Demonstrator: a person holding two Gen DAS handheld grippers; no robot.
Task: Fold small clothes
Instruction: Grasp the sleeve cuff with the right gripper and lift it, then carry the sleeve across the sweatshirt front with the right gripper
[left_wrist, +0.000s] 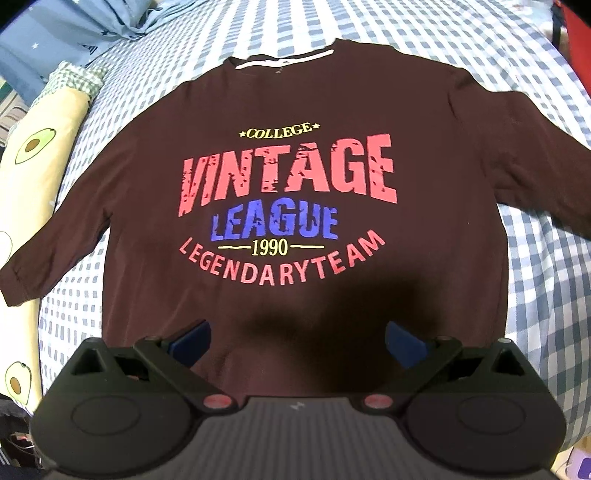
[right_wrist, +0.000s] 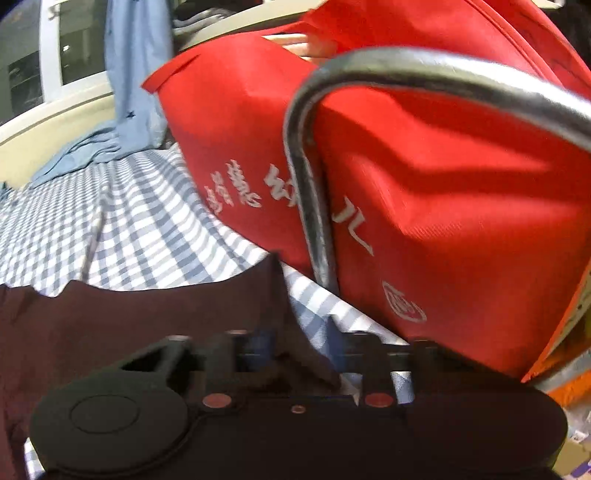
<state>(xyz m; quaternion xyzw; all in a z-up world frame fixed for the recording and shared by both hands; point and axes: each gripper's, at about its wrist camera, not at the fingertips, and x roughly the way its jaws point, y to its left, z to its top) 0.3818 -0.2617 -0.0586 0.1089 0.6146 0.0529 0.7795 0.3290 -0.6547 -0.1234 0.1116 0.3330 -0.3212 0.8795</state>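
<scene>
A dark maroon long-sleeved shirt (left_wrist: 295, 166) printed "COLLEGE VINTAGE LEAGUE 1990 LEGENDARY TEAM" lies face up and spread flat on a blue-and-white checked bedsheet (left_wrist: 535, 277), its collar toward 12 o'clock in the left wrist view and its sleeves reaching out toward 8 and 3 o'clock. The left gripper (left_wrist: 297, 341) hangs over the shirt's lower hem at 6 o'clock, its blue-padded fingers (left_wrist: 194, 341) standing wide apart with only flat cloth below them and nothing gripped.

At 9 o'clock of the shirt a cream pillow with an avocado print (left_wrist: 40, 147) lies along the edge of the bed, and crumpled light-blue fabric (left_wrist: 74, 26) sits at 11 o'clock.

In the blurred right wrist view, the right gripper (right_wrist: 299, 350) has its jaws drawn narrow, with a peak of the shirt's maroon cloth (right_wrist: 273, 295) pinched between them and raised off the sheet. Beyond it, from 12 to 3 o'clock, a red fabric bag with white lettering (right_wrist: 443, 184) stands just beside the shirt's edge, a curved metal bar (right_wrist: 310, 192) crossing in front of the bag.
</scene>
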